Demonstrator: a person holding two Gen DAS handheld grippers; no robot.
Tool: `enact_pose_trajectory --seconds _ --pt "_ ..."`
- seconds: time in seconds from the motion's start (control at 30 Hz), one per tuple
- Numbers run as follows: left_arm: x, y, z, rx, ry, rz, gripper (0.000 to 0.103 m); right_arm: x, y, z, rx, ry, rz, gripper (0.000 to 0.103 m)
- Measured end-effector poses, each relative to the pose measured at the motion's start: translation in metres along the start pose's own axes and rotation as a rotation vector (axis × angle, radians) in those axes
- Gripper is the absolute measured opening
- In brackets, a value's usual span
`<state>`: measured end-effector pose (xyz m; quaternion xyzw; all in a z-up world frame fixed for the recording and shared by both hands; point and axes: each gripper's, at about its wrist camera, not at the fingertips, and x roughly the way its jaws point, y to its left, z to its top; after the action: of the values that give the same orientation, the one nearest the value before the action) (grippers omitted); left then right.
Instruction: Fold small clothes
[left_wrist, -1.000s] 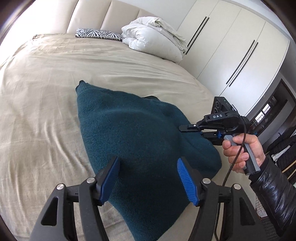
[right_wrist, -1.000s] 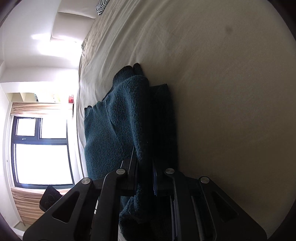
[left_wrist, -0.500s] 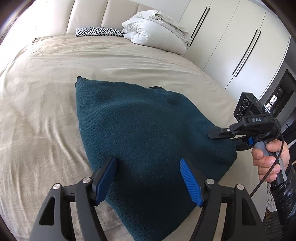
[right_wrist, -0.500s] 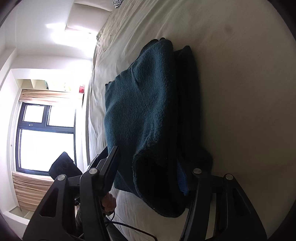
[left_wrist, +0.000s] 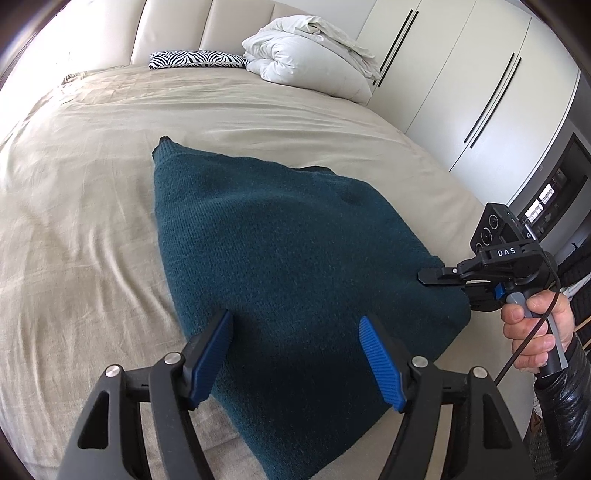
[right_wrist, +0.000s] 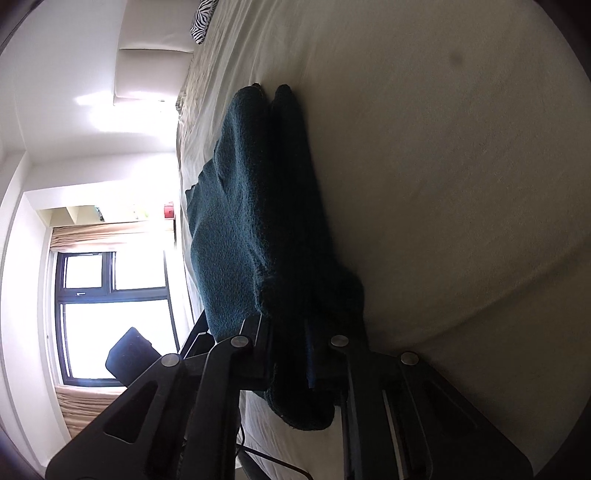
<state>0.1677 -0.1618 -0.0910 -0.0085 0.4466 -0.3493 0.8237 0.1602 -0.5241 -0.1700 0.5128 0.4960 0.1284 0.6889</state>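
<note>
Garment: a dark teal, thick knitted sweater (left_wrist: 295, 266), already folded into a rough four-cornered stack, lies on the beige sheet of the bed (left_wrist: 74, 229), near its foot-end edge.
Long axis: the stack runs from its near corner beside the left gripper away toward a pointed far corner that aims at the padded cream headboard (left_wrist: 177, 29); in the right wrist view the same length stretches straight ahead of the jaws.
Left gripper: the black two-finger tool with blue ribbed pads (left_wrist: 295, 356) hangs over the near part of the sweater, jaws wide apart, nothing between the pads and no contact with the knit that I can see.
Right gripper: the black tool held by a hand in a glossy dark sleeve (left_wrist: 436, 277) sits at the stack's right edge; its jaws are closing, and in the right wrist view (right_wrist: 288, 354) they appear pinched on a bunched corner of teal knit, though that area is deep in shadow.
Which hand is nearer: the right one is at the fabric's edge, the left above the middle-near part.
Direction for next move: probably the pinched right edge carries across the short axis, toward the left side.
Background: a white bundled duvet (left_wrist: 310, 51) and a zebra-print cushion (left_wrist: 195, 59) lie well apart, at the head.
</note>
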Motion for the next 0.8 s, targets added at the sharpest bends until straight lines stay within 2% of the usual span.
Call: enact_pose_trajectory --seconds 0.2,0.33,0.4,0.5,0.53,0.6,0.63,0.7,0.73,0.8 --pt "-0.002 -0.001 -0.001 -0.005 -0.008 -0.010 0.072 0.013 -0.022 0.011 0.028 0.017 0.078 0.008" --pt "-0.022 0.008 0.010 -0.073 -0.066 -0.068 0.066 0.005 -0.021 0.002 0.019 -0.001 0.136 0.010" --pt "-0.027 0.009 0.023 -0.076 -0.089 -0.100 0.065 0.001 -0.026 0.000 0.008 -0.016 0.132 0.010" --pt "-0.003 0.016 0.046 -0.116 -0.025 -0.173 0.057 -0.001 -0.028 -0.002 0.010 -0.020 0.131 0.010" --pt "0.010 0.022 0.050 -0.158 0.012 -0.200 0.052 -0.002 -0.029 0.000 0.009 -0.020 0.131 0.010" --pt "0.036 0.042 0.052 -0.267 0.079 -0.259 0.048 -0.001 -0.033 0.000 0.007 -0.020 0.133 0.010" --pt "0.043 0.053 0.048 -0.330 0.084 -0.286 0.042 -0.001 -0.033 0.000 0.005 -0.019 0.134 0.010" --pt "0.048 0.074 0.041 -0.436 0.077 -0.321 0.011 -0.002 -0.035 0.000 0.003 -0.017 0.135 0.009" --pt "0.050 0.083 0.037 -0.474 0.084 -0.335 0.006 -0.004 -0.037 0.001 0.003 -0.016 0.138 0.009" --pt "0.057 0.101 0.027 -0.557 0.081 -0.433 0.006 -0.008 -0.047 0.001 -0.001 -0.017 0.144 0.009"
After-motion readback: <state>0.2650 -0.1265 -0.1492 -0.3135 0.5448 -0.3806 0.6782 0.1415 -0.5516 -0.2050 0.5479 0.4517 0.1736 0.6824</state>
